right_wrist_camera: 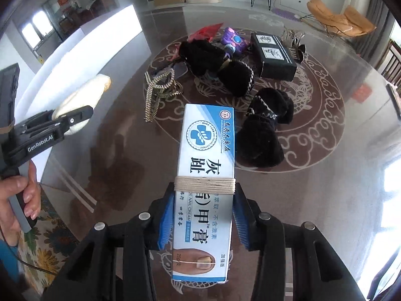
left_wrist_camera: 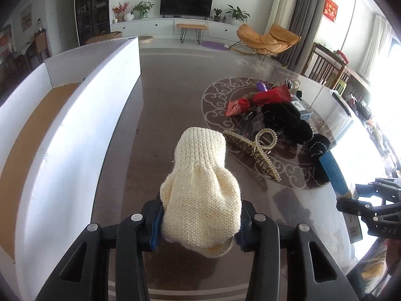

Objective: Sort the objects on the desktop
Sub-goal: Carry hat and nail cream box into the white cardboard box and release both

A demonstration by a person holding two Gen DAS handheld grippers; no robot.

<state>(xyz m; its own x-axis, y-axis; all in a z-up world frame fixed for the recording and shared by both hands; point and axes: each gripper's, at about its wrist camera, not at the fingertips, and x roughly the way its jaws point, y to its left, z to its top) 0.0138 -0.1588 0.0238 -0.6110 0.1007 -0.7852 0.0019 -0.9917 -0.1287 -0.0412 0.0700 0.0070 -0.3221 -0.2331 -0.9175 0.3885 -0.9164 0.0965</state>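
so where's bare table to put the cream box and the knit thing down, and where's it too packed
Bare glass runs between the white box wall and the pearl hair claw, and along the near edge under the left gripper and right gripper. The centre is crowded: black knit pieces, red packets, dark box lie close together.

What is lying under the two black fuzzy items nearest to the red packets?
Under the black fuzzy items some thin dark metal pieces and the edge of a red packet stick out on the table. How far these reach beneath is covered.
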